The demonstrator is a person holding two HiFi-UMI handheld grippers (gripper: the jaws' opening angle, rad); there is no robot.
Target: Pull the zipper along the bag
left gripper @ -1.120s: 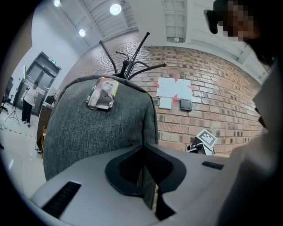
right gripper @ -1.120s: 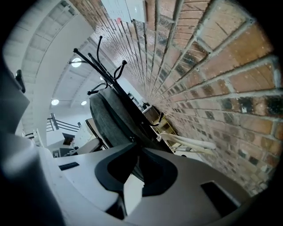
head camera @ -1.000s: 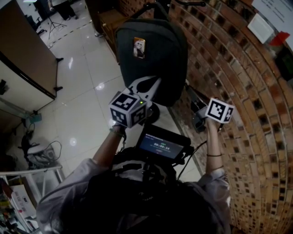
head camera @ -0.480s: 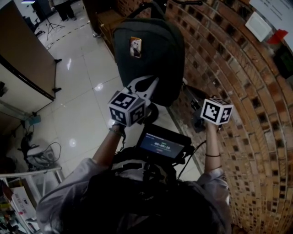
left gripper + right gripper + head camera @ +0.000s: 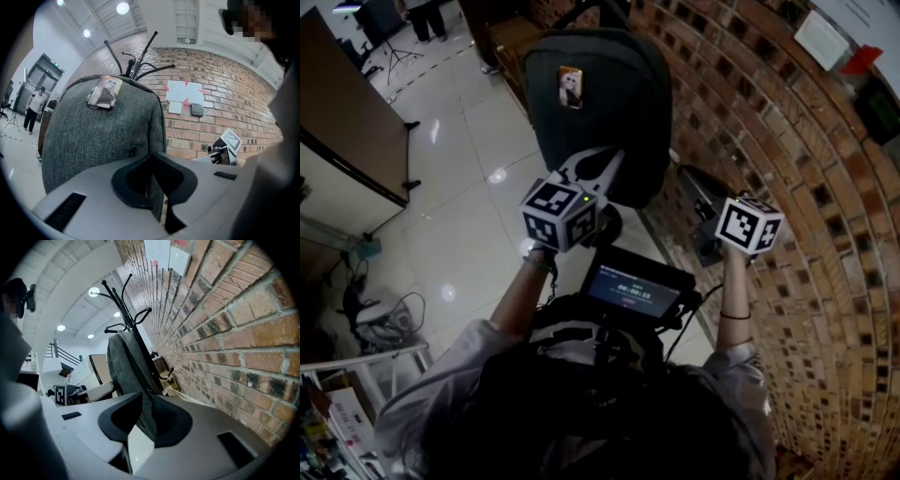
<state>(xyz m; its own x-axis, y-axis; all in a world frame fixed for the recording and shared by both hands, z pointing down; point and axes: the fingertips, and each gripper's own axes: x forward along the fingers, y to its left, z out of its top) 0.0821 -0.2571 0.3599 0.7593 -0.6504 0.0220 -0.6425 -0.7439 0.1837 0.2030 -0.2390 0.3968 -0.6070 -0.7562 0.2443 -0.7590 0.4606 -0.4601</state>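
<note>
bag [image 5: 600,103]: grey, upper centre of head view, hanging by brick wall [image 5: 787,141] | left gripper [image 5: 152,171]: fingers closed on bag's lower edge | right gripper [image 5: 146,412]: fingers just opened, bag's side edge loose between them, zipper pull [image 5: 149,392] just above

The bag [image 5: 600,94] is hanging on a coat rack [image 5: 136,61], left of the brick wall [image 5: 806,169]. The left gripper [image 5: 152,161] is touching its near edge, the right gripper [image 5: 146,401] sitting further right.
</note>
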